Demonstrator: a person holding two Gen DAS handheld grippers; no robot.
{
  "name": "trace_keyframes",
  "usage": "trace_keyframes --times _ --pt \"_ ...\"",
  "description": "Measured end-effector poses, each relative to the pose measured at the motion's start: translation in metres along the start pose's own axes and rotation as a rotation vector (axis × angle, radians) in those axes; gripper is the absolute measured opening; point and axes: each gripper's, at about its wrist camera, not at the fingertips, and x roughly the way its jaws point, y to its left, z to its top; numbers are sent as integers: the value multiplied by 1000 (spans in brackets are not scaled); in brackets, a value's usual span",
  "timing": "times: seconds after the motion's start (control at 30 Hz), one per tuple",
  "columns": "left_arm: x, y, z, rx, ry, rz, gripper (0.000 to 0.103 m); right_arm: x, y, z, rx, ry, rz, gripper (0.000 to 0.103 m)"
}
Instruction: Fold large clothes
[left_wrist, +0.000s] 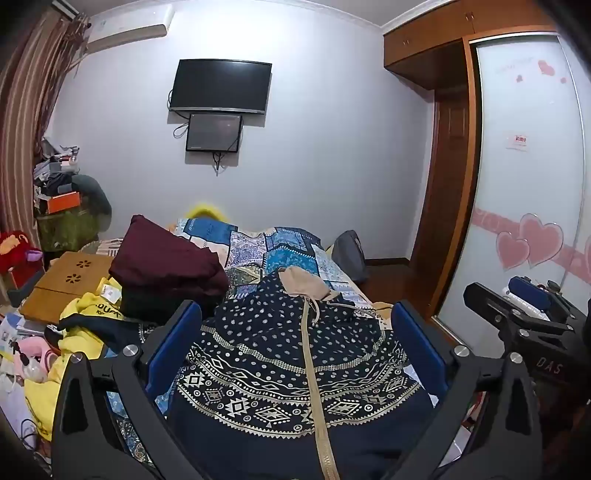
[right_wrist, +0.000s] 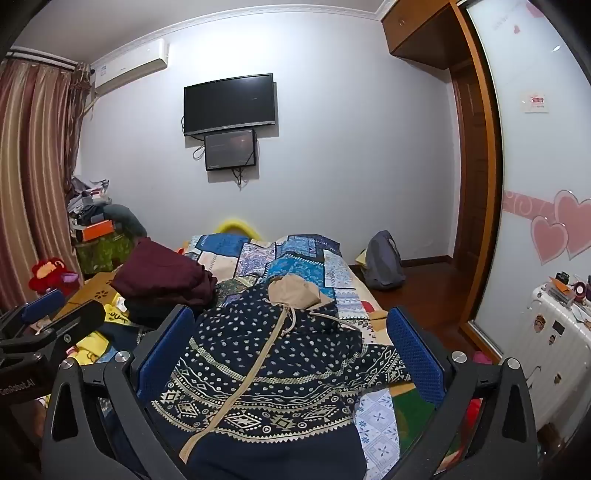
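A navy hooded jacket (left_wrist: 295, 373) with beige dots, geometric bands, a beige zip and a beige-lined hood lies on the patchwork bedspread (left_wrist: 291, 251); it also shows in the right wrist view (right_wrist: 273, 369). My left gripper (left_wrist: 295, 325) is open above it, its blue pads wide apart with nothing between them. My right gripper (right_wrist: 291, 325) is open above the jacket too, also empty. The right gripper also shows at the right edge of the left wrist view (left_wrist: 517, 314), and the left gripper at the left edge of the right wrist view (right_wrist: 48, 314).
A folded maroon garment (left_wrist: 166, 266) on a dark stack sits on the bed's left side, beside yellow clothes (left_wrist: 85, 317) and a wooden lap tray (left_wrist: 62, 284). A grey backpack (right_wrist: 384, 262) stands on the floor at right. A white suitcase (right_wrist: 546, 339) stands by the sliding wardrobe door (right_wrist: 535, 166).
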Motion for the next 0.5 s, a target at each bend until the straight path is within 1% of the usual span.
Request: trace_keyframes --times 0.2,0.23,0.43,0.5 --pt "-4 -3 1 5 -14 23 103 1 0 0 3 0 0 103" --pt "4 0 -6 -5 9 6 103 1 0 -1 3 1 0 103" --pt "7 6 -12 -9 7 2 103 2 4 -3 -3 10 3 103" --pt "4 7 -8 -8 8 4 103 1 4 -3 -6 10 3 103"
